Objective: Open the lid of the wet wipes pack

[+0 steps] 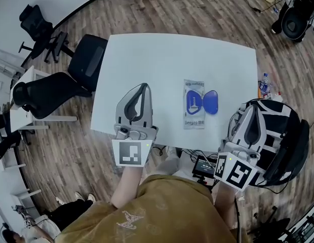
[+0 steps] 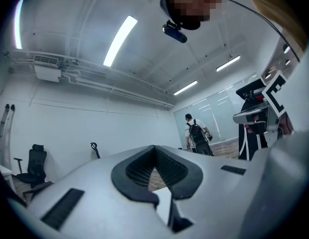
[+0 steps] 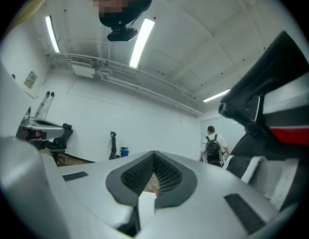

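The wet wipes pack (image 1: 194, 104) lies flat in the middle of the white table (image 1: 167, 59), silver with a blue label. Its blue oval lid (image 1: 210, 102) sticks out past the pack's right edge. My left gripper (image 1: 143, 87) hovers over the table's near left part, left of the pack and apart from it, jaws shut with nothing between them. My right gripper (image 1: 254, 108) is off the table's right edge, also shut and empty. Both gripper views look level across the room, with the closed left gripper (image 2: 154, 148) and right gripper (image 3: 154, 153) tips meeting; the pack is not in them.
Black office chairs (image 1: 50, 92) stand left of the table. A black-and-white chair (image 1: 281, 135) sits under my right gripper. A small bottle (image 1: 265, 82) is by the table's right edge. A person with a backpack (image 2: 197, 136) walks far off.
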Demonstrator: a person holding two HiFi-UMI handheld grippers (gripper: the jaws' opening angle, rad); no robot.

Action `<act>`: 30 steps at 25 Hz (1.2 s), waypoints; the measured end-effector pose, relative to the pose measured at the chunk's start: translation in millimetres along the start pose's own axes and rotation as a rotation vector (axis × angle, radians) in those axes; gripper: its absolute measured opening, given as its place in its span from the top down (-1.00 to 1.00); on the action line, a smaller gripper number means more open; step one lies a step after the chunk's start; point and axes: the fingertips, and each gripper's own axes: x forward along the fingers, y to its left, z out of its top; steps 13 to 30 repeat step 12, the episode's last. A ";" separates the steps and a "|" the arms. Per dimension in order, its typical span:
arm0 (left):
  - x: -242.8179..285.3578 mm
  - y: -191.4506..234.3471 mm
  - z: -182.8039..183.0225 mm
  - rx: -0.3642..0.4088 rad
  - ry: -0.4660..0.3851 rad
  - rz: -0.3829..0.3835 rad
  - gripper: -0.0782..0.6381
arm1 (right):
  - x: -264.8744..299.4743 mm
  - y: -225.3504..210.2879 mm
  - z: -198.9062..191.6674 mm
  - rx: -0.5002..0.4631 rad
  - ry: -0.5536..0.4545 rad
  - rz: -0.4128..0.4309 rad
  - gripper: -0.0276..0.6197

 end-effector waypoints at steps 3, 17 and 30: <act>0.5 2.1 -4.7 -0.001 0.019 0.012 0.76 | 1.1 0.0 -1.0 -0.008 0.007 -0.008 0.89; 3.8 3.5 -14.8 -0.009 0.055 0.027 0.76 | 2.6 -3.0 -9.3 -0.011 0.028 -0.005 0.89; 3.8 3.5 -14.8 -0.009 0.055 0.027 0.76 | 2.6 -3.0 -9.3 -0.011 0.028 -0.005 0.89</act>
